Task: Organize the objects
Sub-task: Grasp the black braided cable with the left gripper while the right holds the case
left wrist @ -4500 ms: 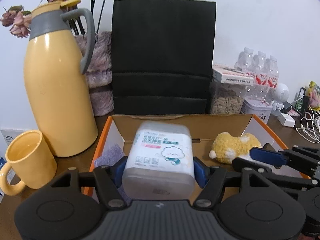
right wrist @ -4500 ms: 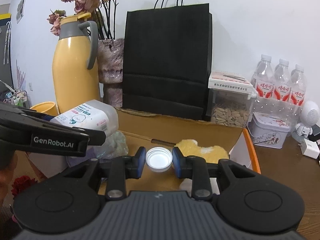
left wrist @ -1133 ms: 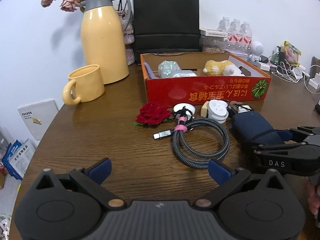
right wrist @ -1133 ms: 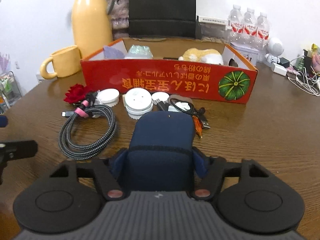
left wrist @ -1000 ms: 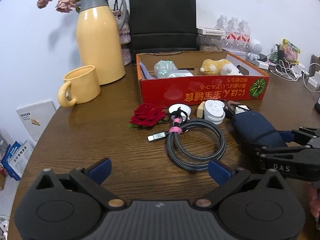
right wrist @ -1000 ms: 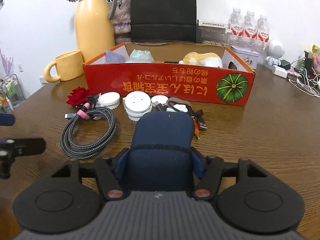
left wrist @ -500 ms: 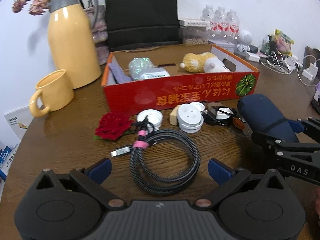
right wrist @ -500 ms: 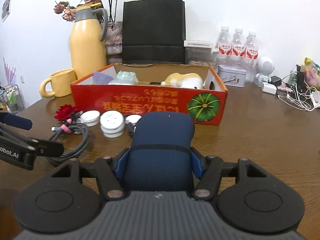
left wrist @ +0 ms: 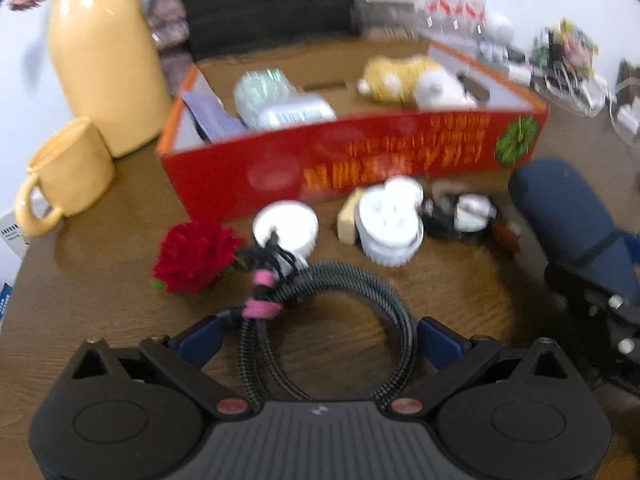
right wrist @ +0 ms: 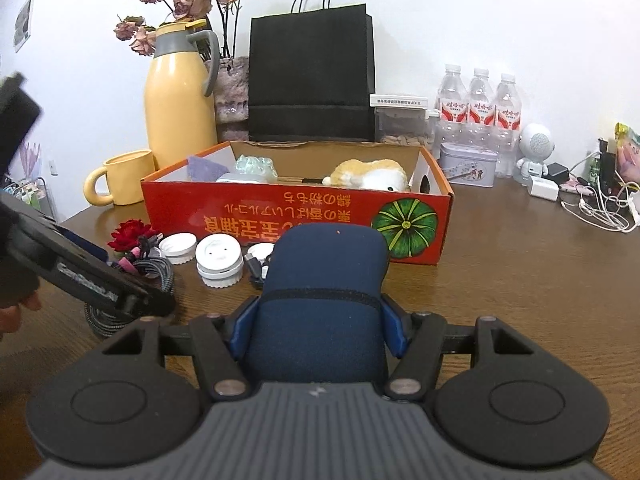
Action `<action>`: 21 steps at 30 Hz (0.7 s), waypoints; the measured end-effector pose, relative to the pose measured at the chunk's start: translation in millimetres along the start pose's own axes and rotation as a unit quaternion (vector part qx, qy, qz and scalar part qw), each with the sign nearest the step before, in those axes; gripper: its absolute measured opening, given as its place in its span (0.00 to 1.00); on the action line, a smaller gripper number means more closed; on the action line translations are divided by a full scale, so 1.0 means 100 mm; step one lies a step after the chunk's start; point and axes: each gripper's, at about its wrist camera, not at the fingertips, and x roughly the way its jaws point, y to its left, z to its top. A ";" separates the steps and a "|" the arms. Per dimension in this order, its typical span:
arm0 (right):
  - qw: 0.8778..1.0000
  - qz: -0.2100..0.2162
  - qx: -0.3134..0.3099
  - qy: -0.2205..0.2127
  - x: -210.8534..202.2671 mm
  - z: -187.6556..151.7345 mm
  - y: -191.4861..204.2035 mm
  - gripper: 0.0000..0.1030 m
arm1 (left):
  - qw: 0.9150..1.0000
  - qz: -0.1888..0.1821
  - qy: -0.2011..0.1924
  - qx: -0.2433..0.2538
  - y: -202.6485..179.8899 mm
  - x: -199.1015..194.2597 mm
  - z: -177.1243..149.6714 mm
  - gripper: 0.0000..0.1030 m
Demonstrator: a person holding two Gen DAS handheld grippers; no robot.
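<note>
Gripping a navy pouch (right wrist: 322, 300) above the table (right wrist: 520, 280), right gripper (right wrist: 320, 332) pads press both its sides, before the red box (right wrist: 296, 216). Left gripper (left wrist: 318, 340) jaws spread wide around the coiled cable (left wrist: 324, 320), pads apparently not touching it; view blurred.

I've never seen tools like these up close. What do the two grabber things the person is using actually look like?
Both look alike. The left gripper and the right gripper each have a black plastic body with a ribbed grey centre, two round discs at the sides, and angled black link arms with metal pivot pins. The fingers carry blue pads. The left one's side bears pale lettering, too blurred to read here.
</note>
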 end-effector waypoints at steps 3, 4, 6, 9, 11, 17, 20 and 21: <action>1.000 -0.001 0.000 0.002 0.00 0.00 0.00 0.61 | 1.000 -0.019 0.002 -0.020 0.08 0.03 -0.01 1.00; 1.000 -0.001 0.002 0.003 0.00 0.00 -0.01 0.61 | 1.000 -0.015 0.000 -0.023 0.09 0.03 -0.02 1.00; 1.000 -0.001 0.003 0.006 0.01 0.00 -0.01 0.61 | 1.000 -0.012 -0.004 -0.026 0.08 0.03 -0.03 1.00; 1.000 -0.004 0.004 0.006 0.01 0.00 -0.01 0.61 | 0.999 -0.009 -0.003 -0.032 0.06 0.02 -0.05 1.00; 1.000 -0.005 0.005 0.007 0.01 0.00 0.00 0.61 | 1.000 -0.010 -0.001 -0.030 0.05 0.01 -0.04 1.00; 1.000 -0.006 0.005 0.006 0.01 0.00 -0.01 0.61 | 0.999 -0.004 -0.029 -0.037 -0.02 -0.07 -0.13 0.87; 1.000 -0.005 0.004 0.004 0.01 0.00 -0.01 0.61 | 0.998 0.004 -0.045 -0.050 -0.07 -0.11 -0.21 0.85; 1.000 -0.005 0.004 0.004 0.01 0.00 -0.01 0.61 | 0.997 0.005 -0.048 -0.054 -0.08 -0.13 -0.23 0.85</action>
